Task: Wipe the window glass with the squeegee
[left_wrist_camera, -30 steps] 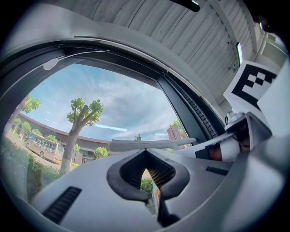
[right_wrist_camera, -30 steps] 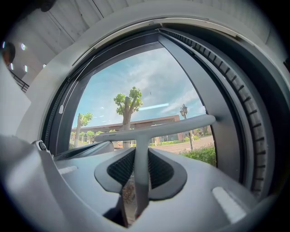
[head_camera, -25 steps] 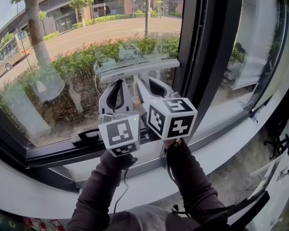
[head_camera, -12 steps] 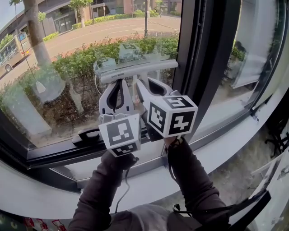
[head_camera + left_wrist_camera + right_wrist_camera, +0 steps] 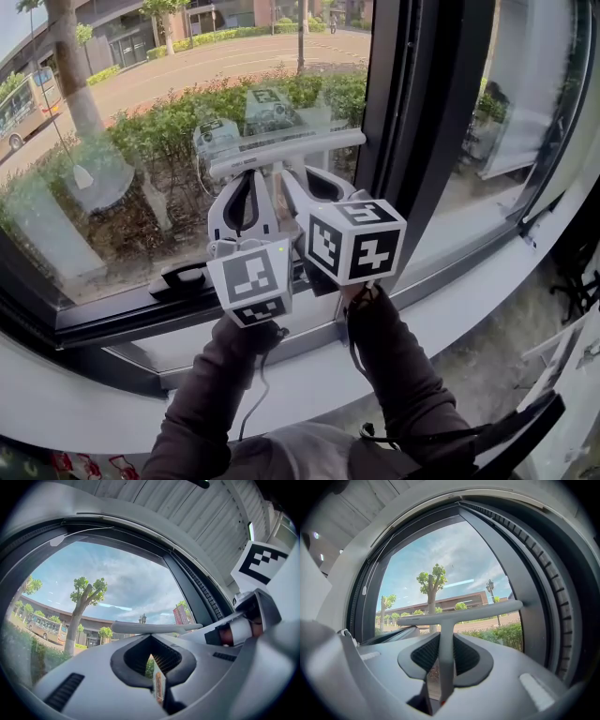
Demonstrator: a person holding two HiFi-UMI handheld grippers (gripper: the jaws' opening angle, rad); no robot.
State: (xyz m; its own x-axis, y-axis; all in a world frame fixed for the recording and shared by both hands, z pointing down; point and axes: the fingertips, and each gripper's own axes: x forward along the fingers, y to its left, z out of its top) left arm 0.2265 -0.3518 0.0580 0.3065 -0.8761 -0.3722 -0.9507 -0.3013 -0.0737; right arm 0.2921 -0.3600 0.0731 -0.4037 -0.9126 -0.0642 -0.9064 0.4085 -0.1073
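Observation:
The squeegee's grey bar (image 5: 291,148) lies level against the window glass (image 5: 122,178), low on the pane beside the black upright frame. Its handle (image 5: 443,653) runs back between the fingers of my right gripper (image 5: 298,176), which is shut on it. Just to the left, my left gripper (image 5: 246,174) has its fingertips together under the bar (image 5: 150,627). A thin white and orange strip (image 5: 158,688) shows in the slit between its jaws, and I cannot tell what it is. Both marker cubes face the head camera.
A black upright frame (image 5: 422,122) stands right of the pane, with a second pane beyond it. A black latch (image 5: 183,278) sits on the lower frame to the left. The white sill (image 5: 450,300) runs below. Bushes, a road and trees lie outside.

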